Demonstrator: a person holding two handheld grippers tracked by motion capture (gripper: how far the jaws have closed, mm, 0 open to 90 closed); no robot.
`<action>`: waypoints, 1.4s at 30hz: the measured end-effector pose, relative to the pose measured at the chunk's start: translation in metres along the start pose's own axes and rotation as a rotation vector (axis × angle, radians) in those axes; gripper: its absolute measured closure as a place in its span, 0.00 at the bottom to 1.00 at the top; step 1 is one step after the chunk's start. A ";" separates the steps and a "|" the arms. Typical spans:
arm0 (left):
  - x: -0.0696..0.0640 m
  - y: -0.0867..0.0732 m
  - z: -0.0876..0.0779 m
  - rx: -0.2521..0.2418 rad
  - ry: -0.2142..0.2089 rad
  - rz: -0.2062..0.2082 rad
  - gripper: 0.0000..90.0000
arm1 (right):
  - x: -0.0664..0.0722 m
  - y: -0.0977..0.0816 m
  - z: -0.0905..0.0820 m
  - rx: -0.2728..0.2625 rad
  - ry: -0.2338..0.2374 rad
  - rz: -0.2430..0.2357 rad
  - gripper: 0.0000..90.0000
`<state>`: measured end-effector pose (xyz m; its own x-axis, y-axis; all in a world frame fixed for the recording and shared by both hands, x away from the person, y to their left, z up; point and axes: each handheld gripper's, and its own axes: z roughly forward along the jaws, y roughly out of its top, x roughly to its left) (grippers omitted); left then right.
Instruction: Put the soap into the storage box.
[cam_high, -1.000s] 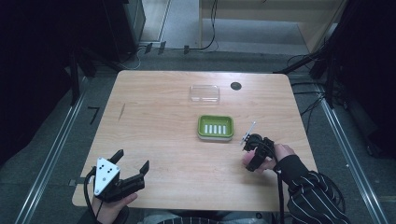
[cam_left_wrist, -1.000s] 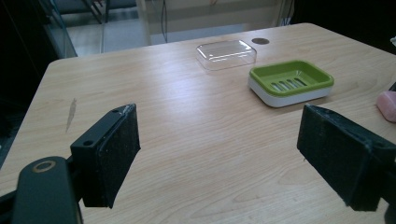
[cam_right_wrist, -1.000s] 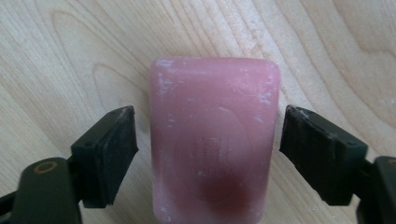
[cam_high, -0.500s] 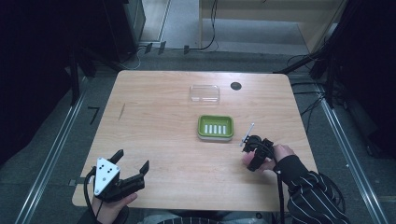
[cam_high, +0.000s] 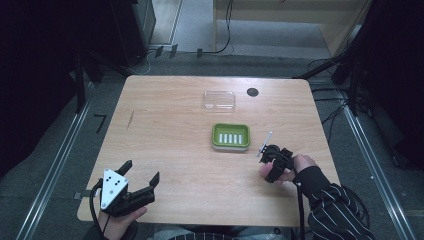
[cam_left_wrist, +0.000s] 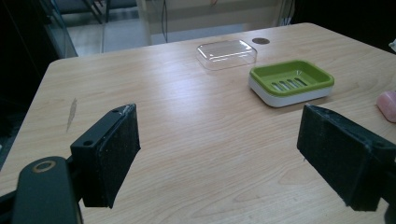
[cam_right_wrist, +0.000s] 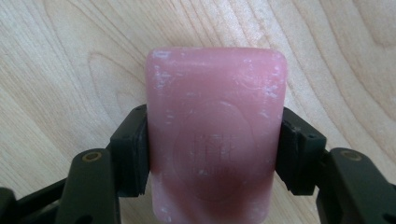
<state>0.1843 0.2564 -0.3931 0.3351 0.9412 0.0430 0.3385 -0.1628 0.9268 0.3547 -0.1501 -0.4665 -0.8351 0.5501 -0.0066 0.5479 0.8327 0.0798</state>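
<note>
Spanning most of the high view, the worktop (cam_high: 165, 130) carries a clear lid (cam_high: 219, 100) toward its far edge and a green dish (cam_high: 230, 136) nearer the middle, the two lying apart. At the near left corner the left tongs (cam_high: 142, 172) rest in the person's hand with the jaws spread wide and nothing between them; the left gripper view looks between those jaws across bare wood toward the dish and lid, well away. At the right, just beside the dish on the side nearer the person, the right tongs (cam_high: 267, 159) are clamped on a pink soap (cam_right_wrist: 215, 130). The right gripper view shows both pads pressed against the bar's long sides, so its long axis runs straight out along the jaws, with the far end standing clear beyond the tips. Whether the bar sits on the wood or is lifted a little off it cannot be told. The coming move looks to turn on one relation: the dish lies to the left of the soap and slightly farther from the person, near the right hand and far from the left. The dish's length runs across the worktop, so the bar would likely need turning to lie along the slotted bed.
</note>
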 end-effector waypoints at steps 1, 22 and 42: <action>0.000 0.000 0.000 0.000 0.000 0.000 0.15 | 0.000 0.000 0.000 -0.003 0.000 0.001 0.43; 0.000 0.000 0.000 -0.002 0.000 0.001 0.15 | -0.003 0.003 -0.011 -0.021 -0.033 -0.064 0.43; 0.001 -0.001 -0.001 -0.001 0.004 -0.001 0.15 | -0.005 0.014 -0.027 -0.048 -0.044 -0.150 0.43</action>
<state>0.1830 0.2577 -0.3934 0.3309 0.9427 0.0433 0.3382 -0.1613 0.9272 0.3651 -0.1430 -0.4388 -0.9039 0.4226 -0.0656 0.4130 0.9025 0.1221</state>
